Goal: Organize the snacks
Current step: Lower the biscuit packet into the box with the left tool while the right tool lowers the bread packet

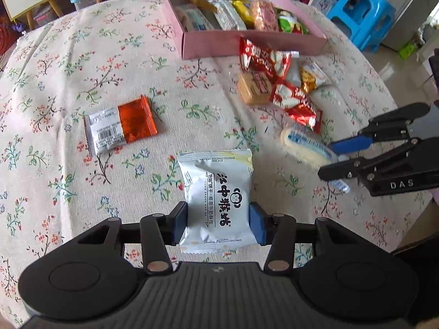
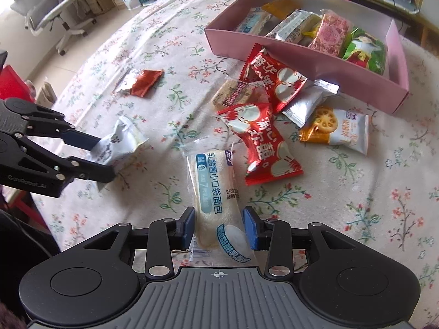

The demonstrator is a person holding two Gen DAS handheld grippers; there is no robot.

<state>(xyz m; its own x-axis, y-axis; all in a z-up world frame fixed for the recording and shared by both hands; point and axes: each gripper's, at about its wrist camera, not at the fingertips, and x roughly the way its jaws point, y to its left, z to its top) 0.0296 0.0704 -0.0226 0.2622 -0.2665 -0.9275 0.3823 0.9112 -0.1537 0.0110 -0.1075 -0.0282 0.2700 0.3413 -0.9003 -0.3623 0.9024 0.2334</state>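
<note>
Tilting steeply down: left gripper fingers clamp white biscuit packet; right gripper fingers clamp bread packet.

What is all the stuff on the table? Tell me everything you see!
pink box: one, pink, far side of the table, snacks lined up inside
red packets: two, red and white, in the pile in front of the box
lotus chip bag: one, orange and white, right of the pile
orange packet: one, orange and silver, alone on the cloth
white biscuit packet: one, silver-white, between the left jaws
bread roll: one, pale in clear wrap, between the right jaws
tablecloth: one, cream with flowers
blue stool: one, blue, on the floor
left gripper: black, blue pads, pressing the packet
right gripper: black, blue pads, pressing the roll
</note>
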